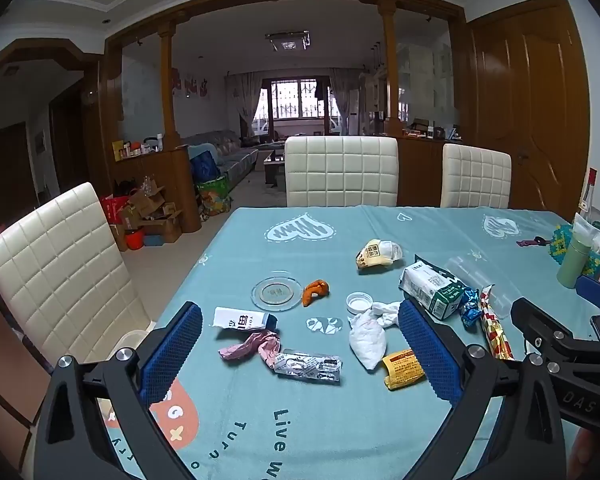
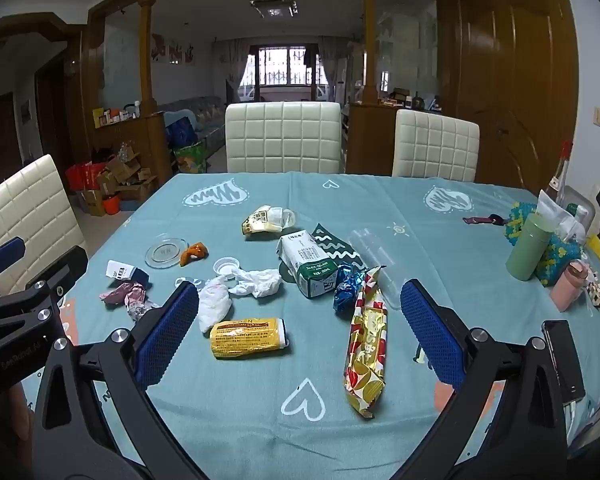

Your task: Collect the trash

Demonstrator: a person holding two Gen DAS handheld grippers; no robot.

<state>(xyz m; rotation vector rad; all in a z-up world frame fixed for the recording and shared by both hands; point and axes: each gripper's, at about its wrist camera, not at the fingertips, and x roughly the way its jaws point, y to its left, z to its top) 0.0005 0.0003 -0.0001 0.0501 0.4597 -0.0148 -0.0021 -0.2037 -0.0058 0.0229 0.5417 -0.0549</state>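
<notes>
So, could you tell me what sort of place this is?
Most likely a home dining area: a cloth-covered table strewn with wrappers, padded white dining chairs around it, and a sofa in the living room beyond.

Cream quilted chairs (image 1: 341, 172), wooden columns (image 1: 168, 84), far barred window (image 1: 298, 100), grey sofa (image 1: 228, 152).

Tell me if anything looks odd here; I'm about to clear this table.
The milk carton lies crushed on its side. A bottle cap sits loose beside crumpled tissue. Wrappers are strewn about the tablecloth.
</notes>
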